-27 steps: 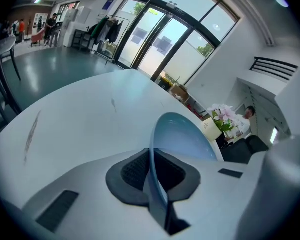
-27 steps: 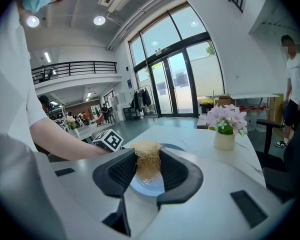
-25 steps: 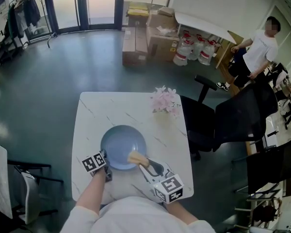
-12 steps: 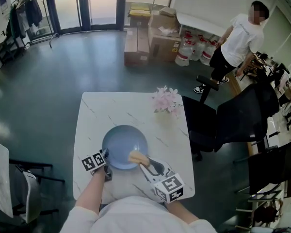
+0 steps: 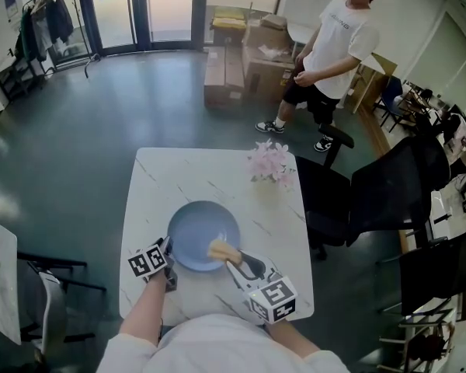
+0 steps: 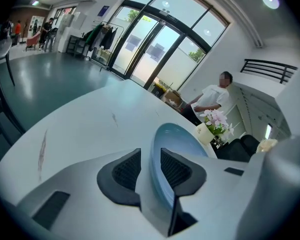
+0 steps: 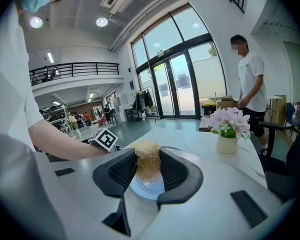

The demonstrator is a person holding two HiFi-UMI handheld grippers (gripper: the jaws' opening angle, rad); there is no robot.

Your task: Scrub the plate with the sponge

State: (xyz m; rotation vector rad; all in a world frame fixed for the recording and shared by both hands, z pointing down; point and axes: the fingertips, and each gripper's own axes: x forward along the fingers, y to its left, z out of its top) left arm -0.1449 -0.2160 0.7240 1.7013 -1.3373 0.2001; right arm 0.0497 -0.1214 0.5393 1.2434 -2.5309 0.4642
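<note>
A light blue plate lies on the white marble table. My left gripper is at the plate's near left rim. In the left gripper view the plate has its rim between the two pads, and the left gripper has its jaws opening, with a gap at the left pad. My right gripper is shut on a tan fibrous sponge over the plate's near right part. In the right gripper view the sponge is squeezed between the pads above the plate.
A small vase of pink flowers stands at the table's far right corner. A black office chair is to the right of the table. A person in a white shirt stands beyond it, near cardboard boxes.
The person in the background has walked left, from the far right toward the boxes. Both grippers, the plate and the sponge have stayed nearly in place.
</note>
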